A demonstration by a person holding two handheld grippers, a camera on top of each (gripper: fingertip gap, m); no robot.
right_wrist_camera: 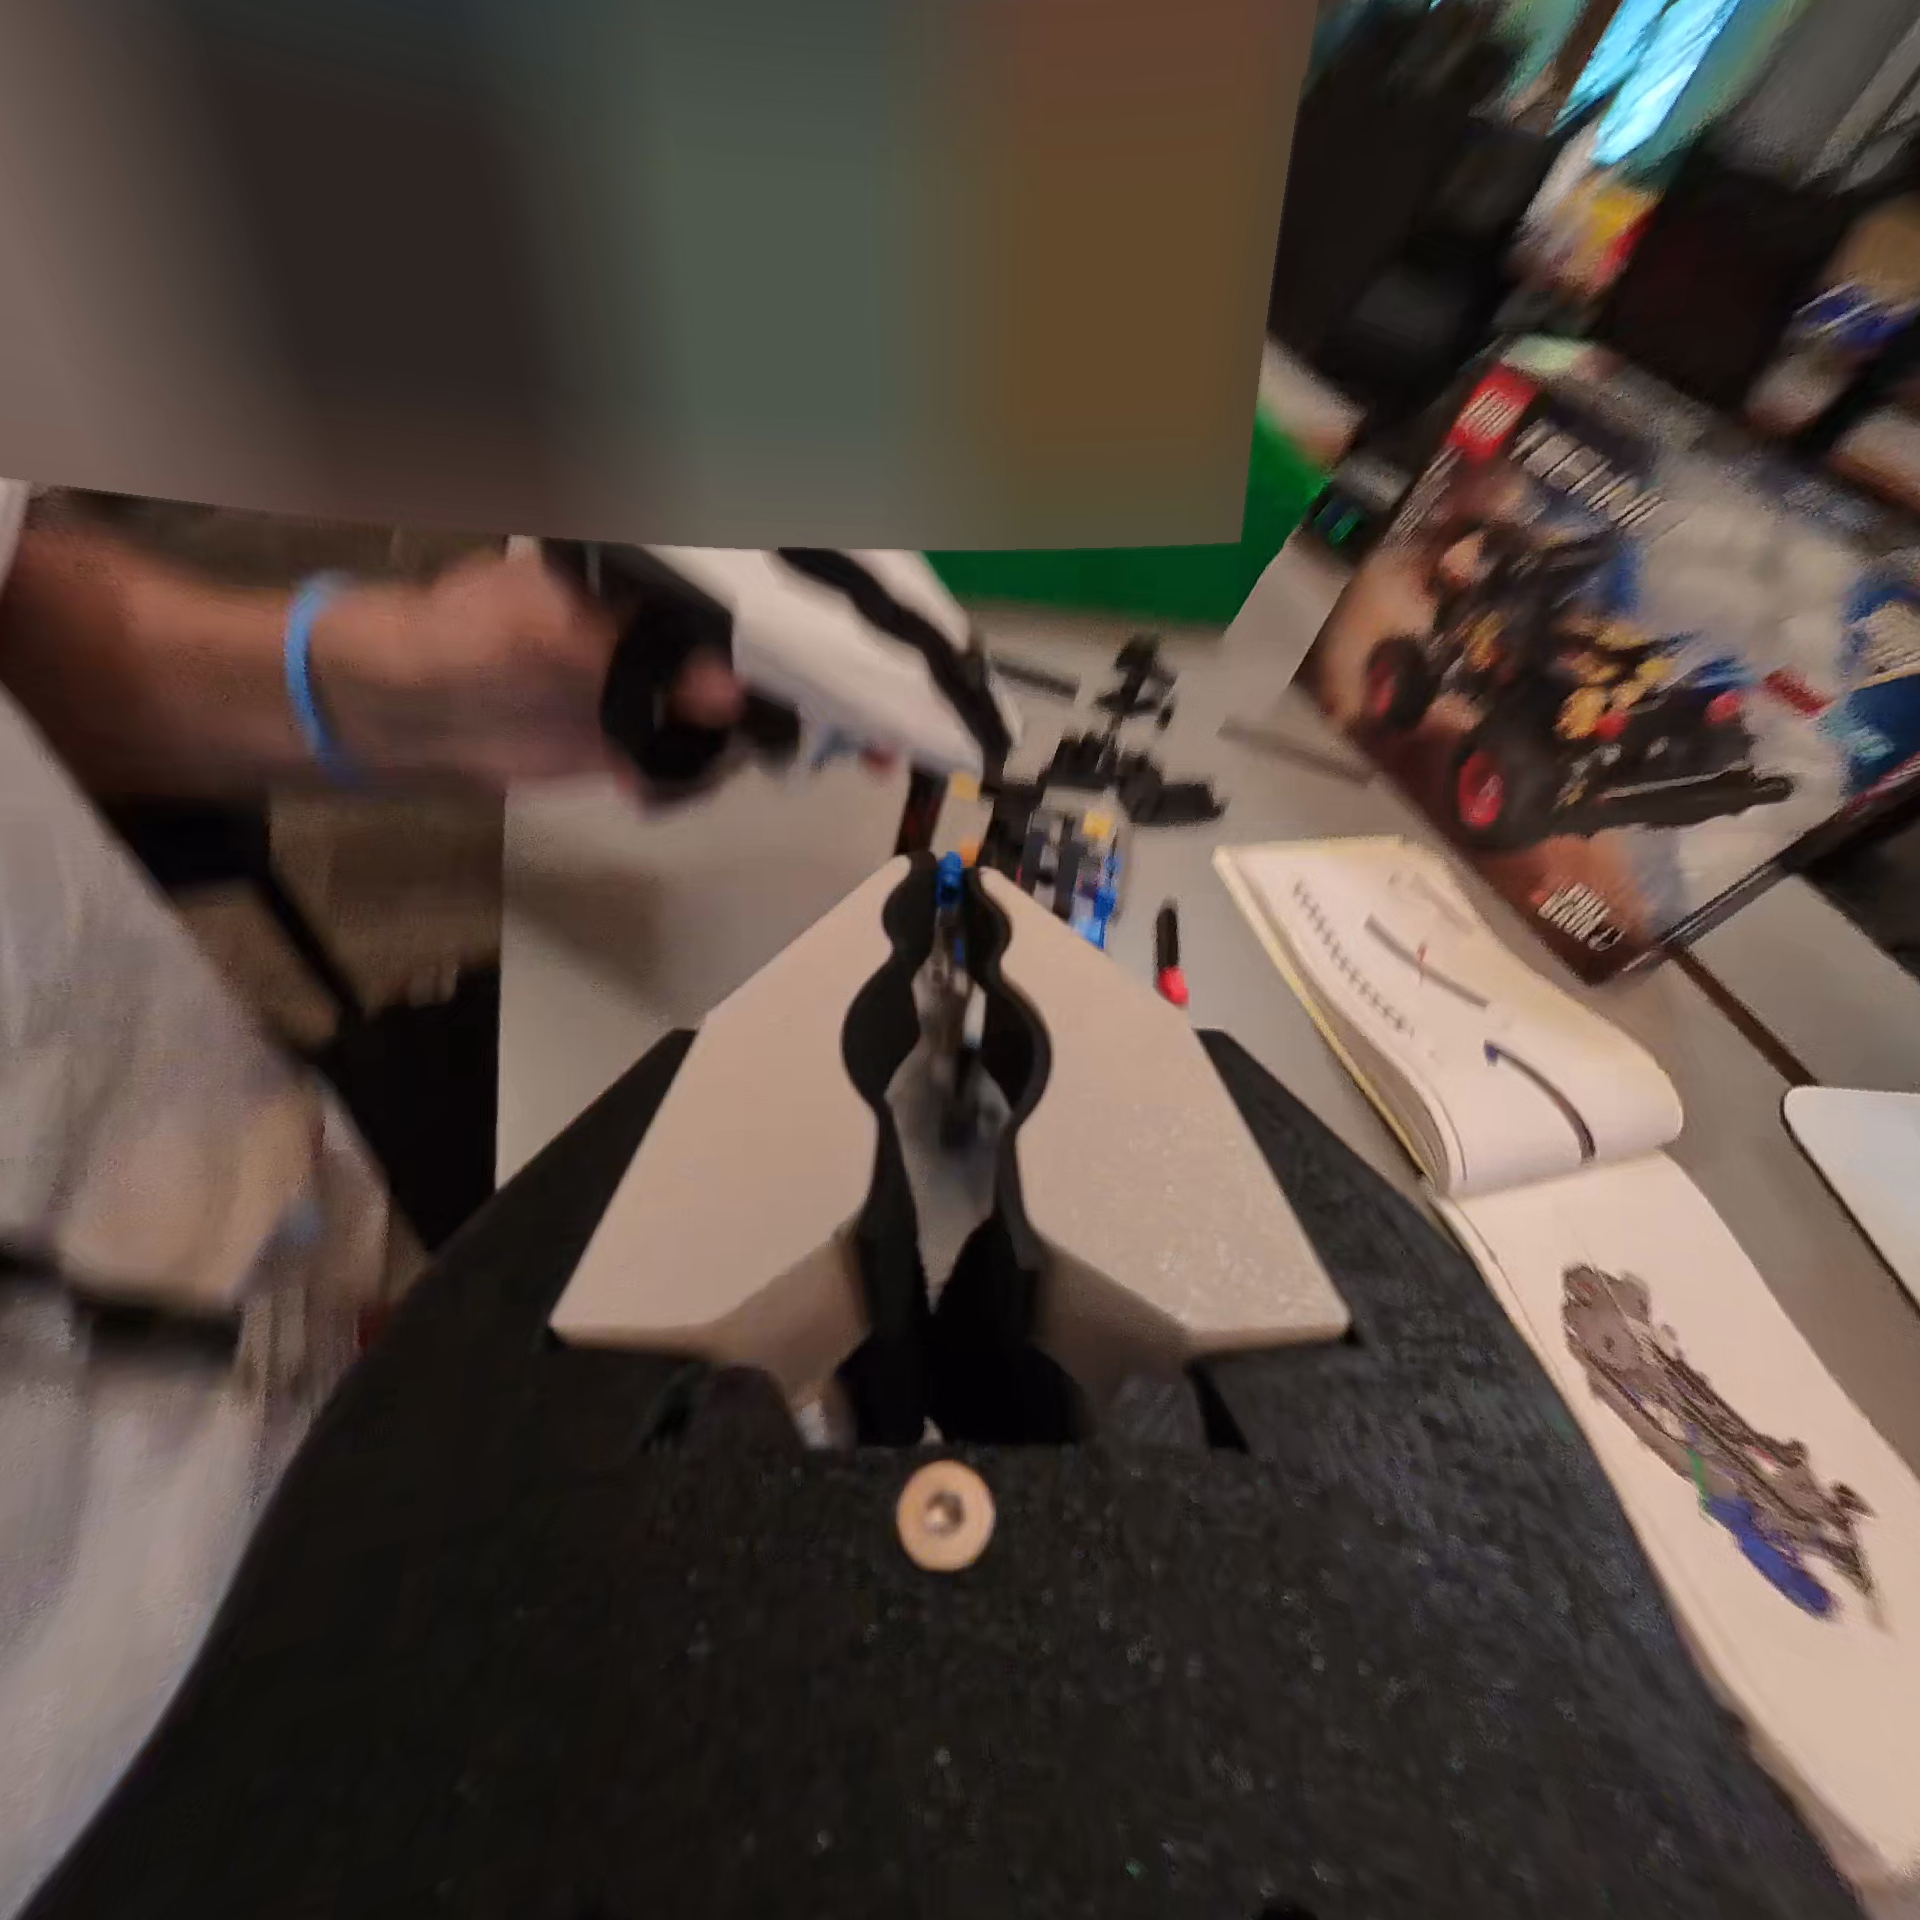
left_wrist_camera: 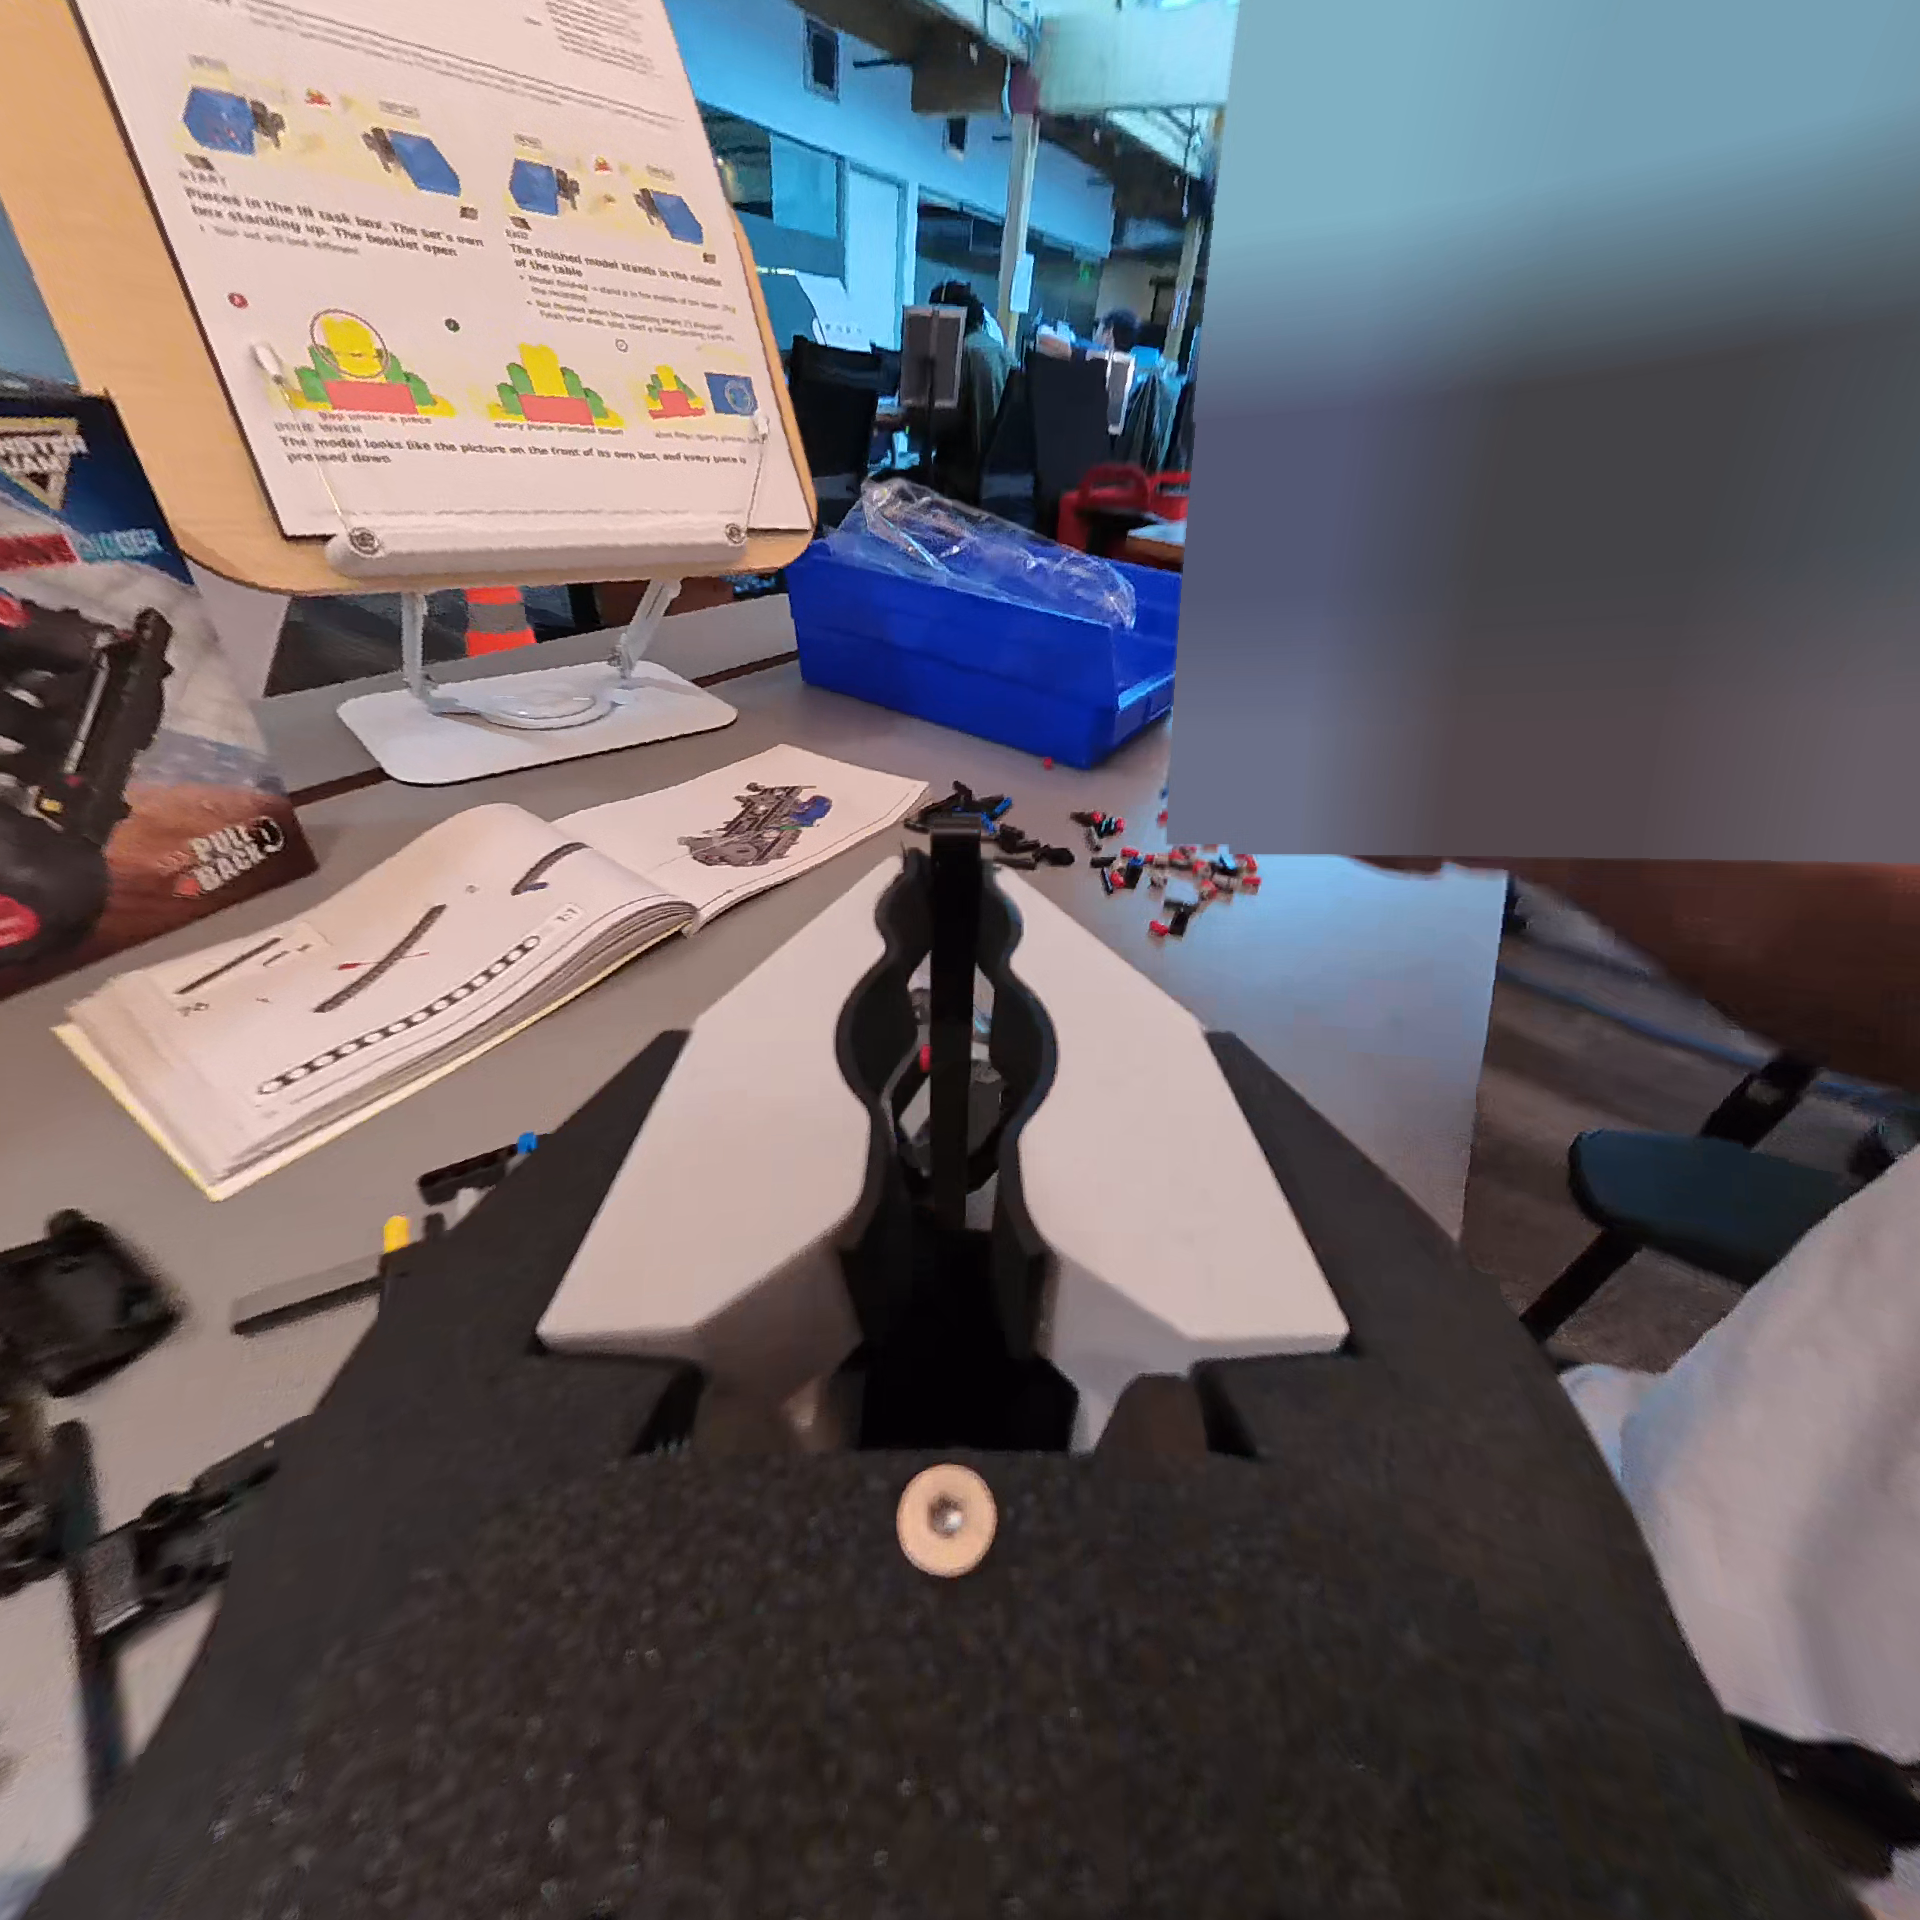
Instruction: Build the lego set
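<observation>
The left gripper (left_wrist_camera: 954, 883) is pinched tight on a long black beam (left_wrist_camera: 954, 997) that stands straight up. The right gripper (right_wrist_camera: 948, 883) squeezes a small blue pin (right_wrist_camera: 948, 878), just short of the half-built car (right_wrist_camera: 1070, 852) ahead.

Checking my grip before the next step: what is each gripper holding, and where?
Left gripper clamps a black beam near its top end. Right gripper pinches a small blue pin at its fingertips.
</observation>
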